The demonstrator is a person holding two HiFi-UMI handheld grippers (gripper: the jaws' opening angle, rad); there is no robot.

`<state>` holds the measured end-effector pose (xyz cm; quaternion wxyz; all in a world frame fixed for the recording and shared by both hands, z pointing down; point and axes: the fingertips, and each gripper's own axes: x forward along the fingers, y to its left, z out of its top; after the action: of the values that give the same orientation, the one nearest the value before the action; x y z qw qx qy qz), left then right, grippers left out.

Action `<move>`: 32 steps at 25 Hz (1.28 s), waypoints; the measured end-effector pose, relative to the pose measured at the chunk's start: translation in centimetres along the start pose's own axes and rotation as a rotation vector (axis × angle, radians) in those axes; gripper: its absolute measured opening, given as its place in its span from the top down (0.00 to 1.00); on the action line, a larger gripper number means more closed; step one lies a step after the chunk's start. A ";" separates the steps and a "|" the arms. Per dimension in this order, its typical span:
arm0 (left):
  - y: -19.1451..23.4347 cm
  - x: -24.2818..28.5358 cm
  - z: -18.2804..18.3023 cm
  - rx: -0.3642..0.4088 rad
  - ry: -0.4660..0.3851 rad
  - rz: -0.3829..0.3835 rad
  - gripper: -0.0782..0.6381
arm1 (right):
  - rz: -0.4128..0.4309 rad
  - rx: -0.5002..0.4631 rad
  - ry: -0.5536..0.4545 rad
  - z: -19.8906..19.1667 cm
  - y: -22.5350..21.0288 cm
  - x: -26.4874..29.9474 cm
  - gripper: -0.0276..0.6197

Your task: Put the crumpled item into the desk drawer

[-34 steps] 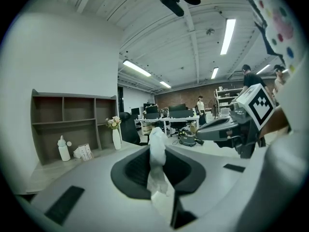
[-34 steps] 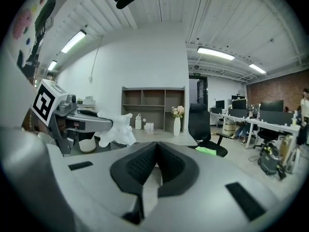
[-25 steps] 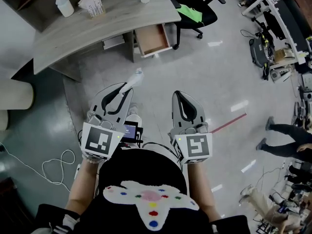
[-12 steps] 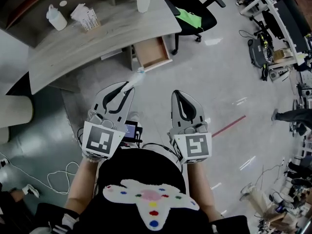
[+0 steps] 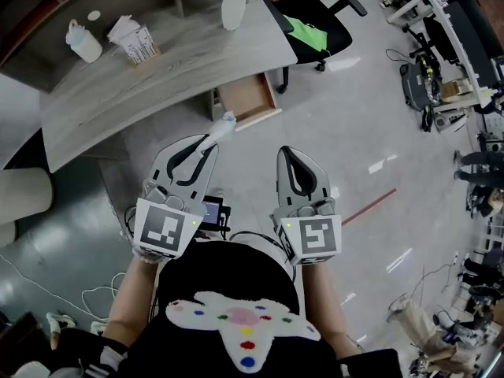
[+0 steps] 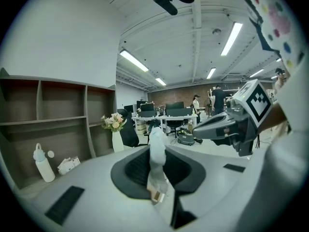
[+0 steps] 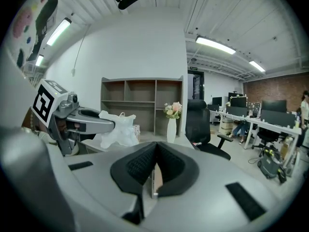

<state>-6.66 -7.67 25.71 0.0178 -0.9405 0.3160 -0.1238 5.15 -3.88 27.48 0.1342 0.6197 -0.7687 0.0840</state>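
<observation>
Worn: black top [image 5: 228,278], white splash print [image 5: 240,321] with coloured dots. Held: left gripper [image 5: 209,142], right gripper [image 5: 287,153], grey shells, black-and-white marker cubes [image 5: 164,228].

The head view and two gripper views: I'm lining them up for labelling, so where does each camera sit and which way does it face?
Head view: on the person's head, looking steeply down at the desk and open drawer; shows both forearms, left tool and right tool.
Left gripper view: on the left tool, facing the shelves; its jaws pinch the crumpled item, right tool alongside.
Right gripper view: on the right tool, facing likewise; jaws shut and empty, left tool alongside.
Shared: both gripper views show the vase.
</observation>
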 end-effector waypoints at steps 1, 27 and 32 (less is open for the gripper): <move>0.3 0.2 -0.2 -0.004 0.004 -0.001 0.81 | -0.002 0.008 -0.006 0.0 0.0 0.4 0.96; 1.5 2.5 -1.3 -0.028 0.014 -0.038 0.81 | -0.029 0.022 0.055 -0.8 -0.7 2.2 0.96; 1.7 3.3 -1.2 -0.026 0.029 -0.015 0.81 | 0.014 -0.007 0.064 -0.7 -1.1 3.3 0.96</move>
<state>-5.42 -10.97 27.39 0.0001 -0.9410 0.3108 -0.1336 5.63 -7.02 29.10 0.1606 0.6109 -0.7685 0.1020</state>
